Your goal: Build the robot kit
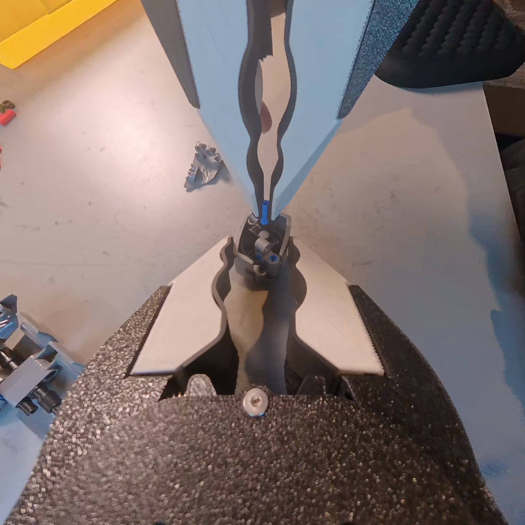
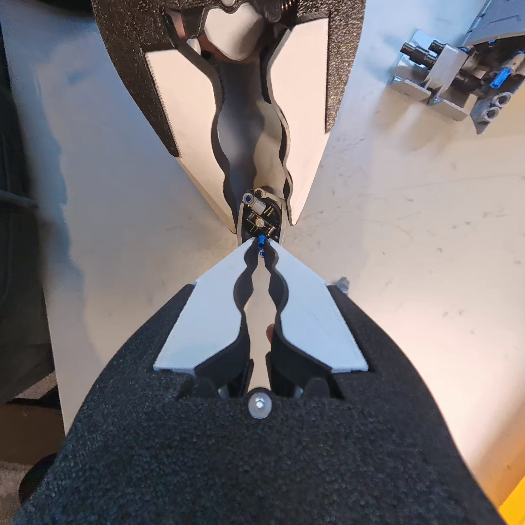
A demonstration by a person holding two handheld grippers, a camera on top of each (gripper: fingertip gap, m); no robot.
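Observation:
My left gripper (image 1: pixel 260 251) is shut on a small grey and black brick assembly (image 1: pixel 265 247) and holds it above the table. My right gripper (image 1: pixel 265 208) reaches in from the far side, shut on a blue pin (image 1: pixel 264 212). The pin's tip is at the assembly's upper edge. In the right wrist view the right gripper (image 2: pixel 261 245) pinches the blue pin (image 2: pixel 260 243) at its fingertips. The left gripper (image 2: pixel 262 223) faces it with the assembly (image 2: pixel 260 213) between its fingers. The two grippers stand tip to tip.
A loose grey brick part (image 1: pixel 203 166) lies on the light table (image 1: pixel 99 213). A larger grey, black and blue brick model (image 1: pixel 25 366) (image 2: pixel 468 71) stands to one side. A yellow box (image 1: pixel 42 28), red pieces (image 1: pixel 7 115) and a black ribbed pad (image 1: pixel 454 42) are farther off. My left and right fingertips are right by each other.

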